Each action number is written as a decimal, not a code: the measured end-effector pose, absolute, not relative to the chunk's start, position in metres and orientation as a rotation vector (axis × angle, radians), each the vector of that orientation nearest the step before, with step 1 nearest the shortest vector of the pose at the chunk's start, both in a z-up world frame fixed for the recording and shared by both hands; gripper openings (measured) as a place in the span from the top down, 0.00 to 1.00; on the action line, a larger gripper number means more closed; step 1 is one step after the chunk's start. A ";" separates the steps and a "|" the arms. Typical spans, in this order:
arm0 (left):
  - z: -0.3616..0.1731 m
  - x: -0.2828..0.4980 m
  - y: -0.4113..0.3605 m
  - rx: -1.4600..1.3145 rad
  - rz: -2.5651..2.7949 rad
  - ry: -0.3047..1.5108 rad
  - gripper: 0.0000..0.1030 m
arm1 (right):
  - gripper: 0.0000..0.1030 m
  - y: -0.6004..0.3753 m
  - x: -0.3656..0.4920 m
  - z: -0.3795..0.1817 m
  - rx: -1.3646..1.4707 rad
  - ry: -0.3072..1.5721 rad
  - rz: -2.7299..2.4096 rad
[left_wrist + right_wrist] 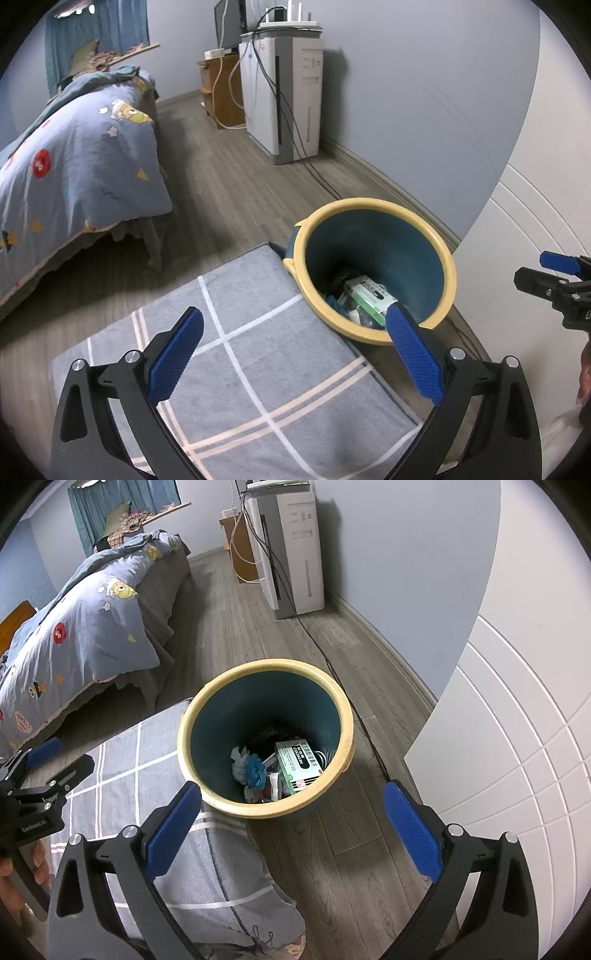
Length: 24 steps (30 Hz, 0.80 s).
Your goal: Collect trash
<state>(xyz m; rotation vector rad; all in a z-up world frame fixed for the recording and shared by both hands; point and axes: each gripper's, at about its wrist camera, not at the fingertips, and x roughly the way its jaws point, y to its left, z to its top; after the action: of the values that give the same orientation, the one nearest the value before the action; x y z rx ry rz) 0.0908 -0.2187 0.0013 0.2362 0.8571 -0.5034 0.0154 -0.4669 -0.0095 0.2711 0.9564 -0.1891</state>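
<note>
A teal bin with a yellow rim stands on the wood floor beside a grey checked cushion. Inside lie a green-and-white box, crumpled blue and white scraps and other bits. The bin also shows in the left wrist view, with the box in it. My right gripper is open and empty above the bin's near rim. My left gripper is open and empty over the cushion, left of the bin. Each gripper shows at the other view's edge.
A bed with a blue patterned quilt fills the left. A white appliance with cables stands against the far wall, and one cable runs along the floor past the bin. A white panelled door is close on the right.
</note>
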 end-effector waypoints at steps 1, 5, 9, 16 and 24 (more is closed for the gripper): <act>0.001 0.091 -0.219 0.236 -0.502 0.857 0.05 | 0.06 -0.466 0.015 -0.009 0.270 0.956 -0.189; 0.001 0.091 -0.219 0.238 -0.505 0.857 0.05 | 0.06 -0.466 0.015 -0.010 0.269 0.959 -0.191; 0.001 0.091 -0.220 0.236 -0.503 0.857 0.05 | 0.06 -0.466 0.015 -0.010 0.266 0.959 -0.191; 0.001 0.090 -0.221 0.240 -0.505 0.857 0.05 | 0.06 -0.467 0.016 -0.010 0.264 0.963 -0.191; 0.001 0.090 -0.221 0.242 -0.508 0.857 0.05 | 0.06 -0.467 0.016 -0.011 0.264 0.964 -0.191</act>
<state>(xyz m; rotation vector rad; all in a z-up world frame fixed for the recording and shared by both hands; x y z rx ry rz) 0.0899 -0.2211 0.0011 0.2422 0.8574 -0.5080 0.0161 -0.4672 -0.0113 0.2644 0.9641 -0.1910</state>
